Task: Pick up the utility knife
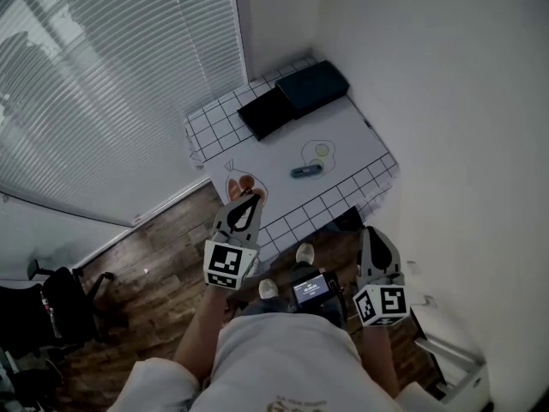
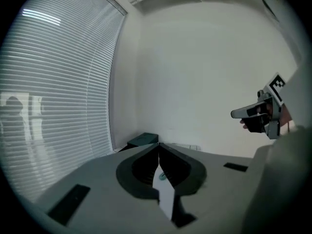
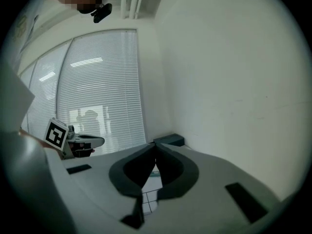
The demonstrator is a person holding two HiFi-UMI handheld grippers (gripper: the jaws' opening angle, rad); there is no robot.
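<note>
The knife (image 1: 306,171) lay flat on the white sheet of the bench (image 1: 353,131), inside a drawn outline. It sat well clear of the two dark boxes (image 1: 296,97) at the back, and apart from the orange thing (image 1: 246,181) near the front edge. The left gripper (image 1: 247,202) hung over that front edge, just beside the orange thing, with its jaws together and nothing between them. The right gripper (image 1: 376,240) was off the bench, lower and to the right, and its jaws also met at the tips and were empty.

Neither gripper had reached the knife, so the step in hand was the approach. To do it well, the chosen gripper would need to open its jaws before arriving. It should come in low, because the knife lay so flat. It should straddle the handle across its narrow width near the middle, and close only once both pads flanked it. The left gripper would also have to steer around the orange thing.
</note>
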